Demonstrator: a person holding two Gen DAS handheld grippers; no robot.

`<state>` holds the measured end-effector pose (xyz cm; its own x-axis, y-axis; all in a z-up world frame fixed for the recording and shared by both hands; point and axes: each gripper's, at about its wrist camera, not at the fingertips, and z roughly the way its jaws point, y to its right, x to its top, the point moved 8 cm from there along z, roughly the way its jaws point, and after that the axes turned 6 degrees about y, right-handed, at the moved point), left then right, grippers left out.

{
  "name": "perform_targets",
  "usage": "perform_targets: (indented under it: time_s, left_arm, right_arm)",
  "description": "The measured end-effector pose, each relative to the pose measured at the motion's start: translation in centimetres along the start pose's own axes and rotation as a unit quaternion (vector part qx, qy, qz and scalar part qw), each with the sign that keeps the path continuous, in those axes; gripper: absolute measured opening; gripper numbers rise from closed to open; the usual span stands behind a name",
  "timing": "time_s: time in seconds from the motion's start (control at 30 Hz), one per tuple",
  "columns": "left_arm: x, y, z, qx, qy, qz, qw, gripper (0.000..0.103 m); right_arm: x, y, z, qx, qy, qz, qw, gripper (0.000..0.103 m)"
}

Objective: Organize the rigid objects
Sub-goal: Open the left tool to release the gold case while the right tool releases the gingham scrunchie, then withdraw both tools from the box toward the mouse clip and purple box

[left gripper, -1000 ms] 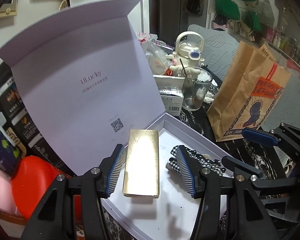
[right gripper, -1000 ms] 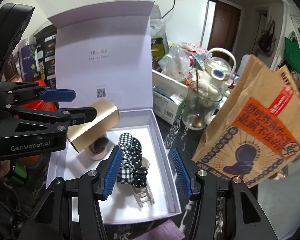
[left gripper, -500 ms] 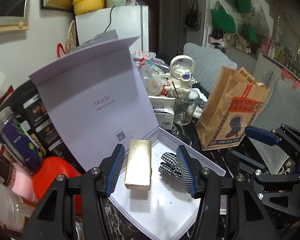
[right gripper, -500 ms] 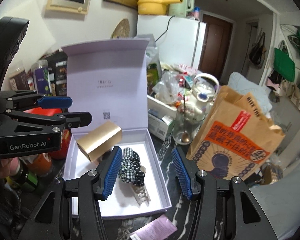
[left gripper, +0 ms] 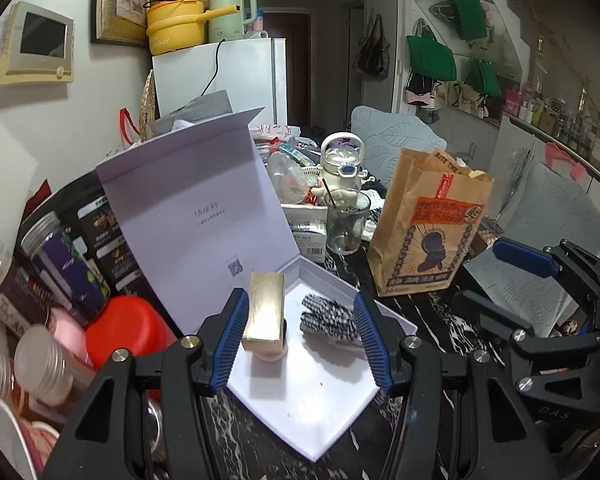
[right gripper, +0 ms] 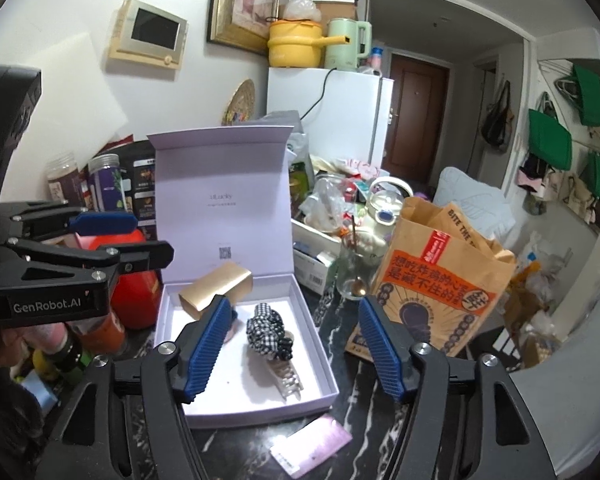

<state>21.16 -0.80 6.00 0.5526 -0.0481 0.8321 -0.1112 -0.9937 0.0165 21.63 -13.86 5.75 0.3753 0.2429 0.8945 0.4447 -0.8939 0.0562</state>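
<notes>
An open white gift box with its lid upright stands on the dark marble table. Inside lie a gold rectangular box propped on a small round pink item, a black-and-white checked scrunchie and a clear hair claw clip. My left gripper is open and empty, held back above the box's near corner. My right gripper is open and empty, above the box's front right. Neither touches anything.
A brown paper bag stands right of the box, a glass with a spoon behind it. A red container and jars crowd the left. A pink card lies in front.
Both grippers have pulled back and up from the box, so it looks smaller. The gold box stays in the box, free of the left gripper.
</notes>
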Motion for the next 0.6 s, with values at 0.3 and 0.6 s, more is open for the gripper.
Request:
perform_targets:
  time_s: [0.3,0.6]
  left_arm:
    - [-2.8,0.5,-3.0,0.019,0.01,0.008,0.9998,0.096]
    - [-5.7,1.8,-5.7,0.027,0.009,0.019,0.9994,0.096]
  right_arm:
    - [-1.8,-0.8,-3.2,-0.013,0.008,0.01,1.0,0.078]
    - [-4.2,-1.4,-6.3,-0.029,0.008,0.016,0.999,0.081]
